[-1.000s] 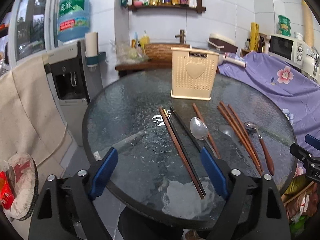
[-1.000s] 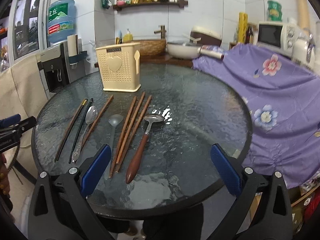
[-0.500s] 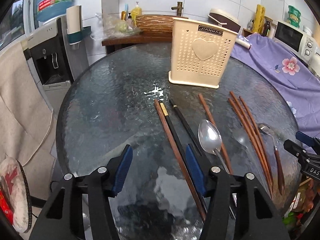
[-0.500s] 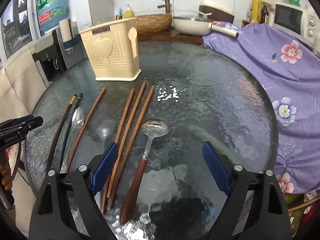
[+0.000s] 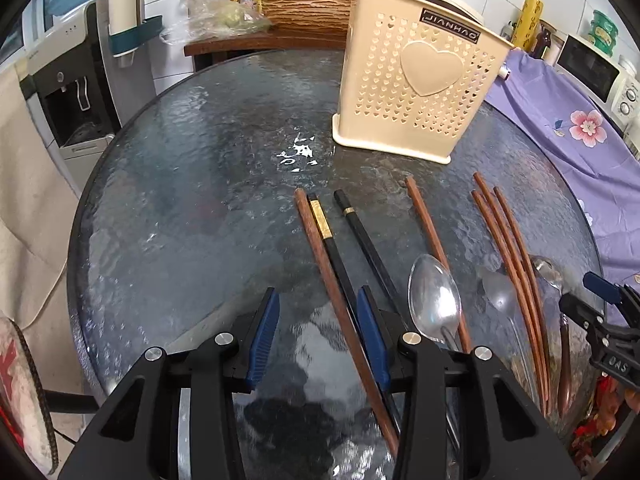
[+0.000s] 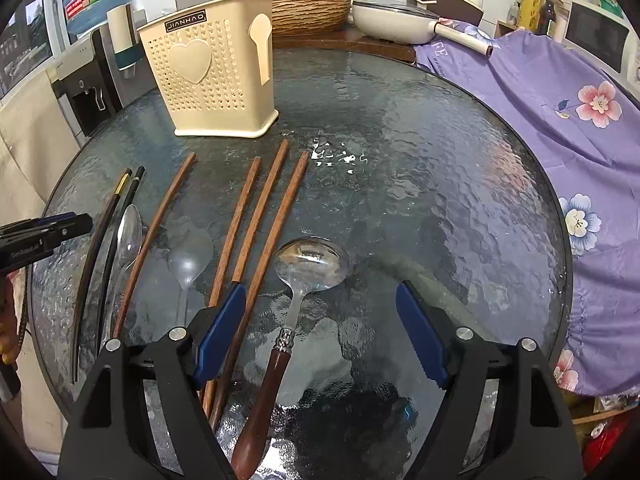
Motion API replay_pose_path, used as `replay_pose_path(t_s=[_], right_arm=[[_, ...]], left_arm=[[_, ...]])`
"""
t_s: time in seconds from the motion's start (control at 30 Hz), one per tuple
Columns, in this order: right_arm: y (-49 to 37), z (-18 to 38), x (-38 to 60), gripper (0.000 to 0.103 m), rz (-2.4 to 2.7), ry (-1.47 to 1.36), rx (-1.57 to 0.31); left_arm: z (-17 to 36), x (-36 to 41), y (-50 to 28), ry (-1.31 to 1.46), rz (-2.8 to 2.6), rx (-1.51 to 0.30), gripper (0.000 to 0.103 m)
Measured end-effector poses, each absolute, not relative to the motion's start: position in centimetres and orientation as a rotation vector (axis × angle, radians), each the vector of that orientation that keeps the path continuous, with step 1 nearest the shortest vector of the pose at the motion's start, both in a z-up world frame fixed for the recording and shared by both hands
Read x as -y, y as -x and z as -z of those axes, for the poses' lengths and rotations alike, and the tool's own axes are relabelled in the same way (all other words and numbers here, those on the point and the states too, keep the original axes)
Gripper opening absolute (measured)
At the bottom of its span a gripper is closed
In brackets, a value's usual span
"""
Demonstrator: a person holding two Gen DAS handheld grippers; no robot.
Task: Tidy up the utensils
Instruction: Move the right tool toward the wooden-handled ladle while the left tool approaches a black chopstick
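Now | chopsticks: brown, black, gold-banded | spoon: shiny steel

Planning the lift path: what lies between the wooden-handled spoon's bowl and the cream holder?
Only bare textured glass tabletop separates wooden-handled metal spoon from cream perforated plastic holder, right wrist view.

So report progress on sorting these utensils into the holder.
Done: nothing; every utensil lies on the glass table, outside the cream holder. In hand: nothing gripped. The left gripper has been closing over a brown chopstick; the right gripper straddles the wooden-handled ladle. Left: all chopsticks and spoons.
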State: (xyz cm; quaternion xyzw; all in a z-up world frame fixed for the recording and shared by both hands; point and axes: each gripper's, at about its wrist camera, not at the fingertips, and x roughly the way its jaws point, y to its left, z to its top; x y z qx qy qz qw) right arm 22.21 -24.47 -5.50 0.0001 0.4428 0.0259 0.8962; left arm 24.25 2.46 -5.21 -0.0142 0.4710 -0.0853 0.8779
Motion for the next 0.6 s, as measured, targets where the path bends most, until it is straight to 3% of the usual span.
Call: replay_pose_path(t_s=[0.6], right_arm=[[-23.1, 6.4, 24.0, 0.077, -0.038, 0.033, -0.938]], left_arm=[[6.4, -2.4, -26.0, 0.02, 0.18, -1.004, 0.036]])
